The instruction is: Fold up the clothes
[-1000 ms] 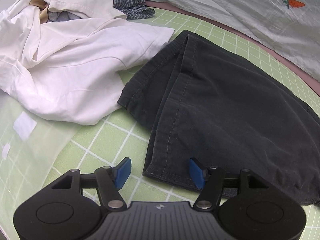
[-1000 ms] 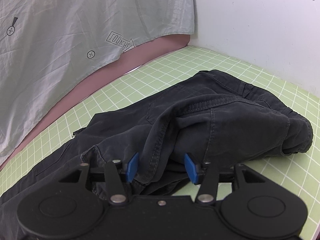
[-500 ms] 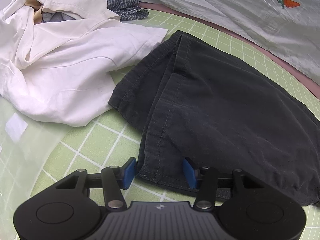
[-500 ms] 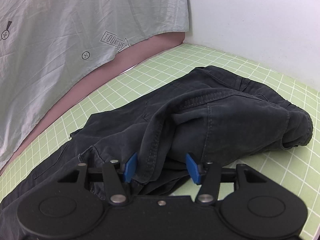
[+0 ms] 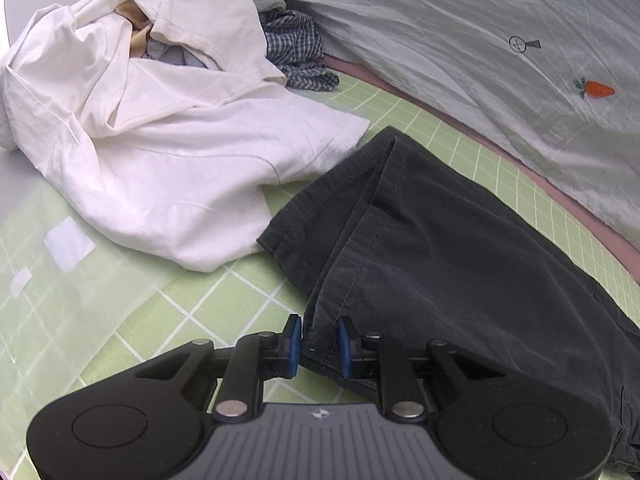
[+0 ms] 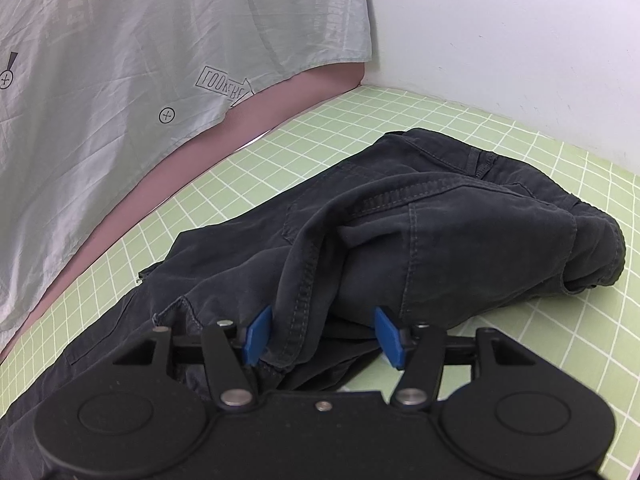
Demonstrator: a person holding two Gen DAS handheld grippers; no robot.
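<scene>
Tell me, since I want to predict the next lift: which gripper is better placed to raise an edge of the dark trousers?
Probably the left. The left gripper is closing with the hem of the dark trousers between its pads. The right gripper is opening, with loose, bunched cloth between its jaws.

Both views are bright and evenly lit, with soft, short shadows under the cloth folds. In the left wrist view a pale washed-out glare covers the green mat (image 5: 52, 280) at lower left, and the white shirt (image 5: 160, 128) is nearly overexposed. Straight grid lines bow toward the edges, the corners are black, and focus is sharp throughout
</scene>
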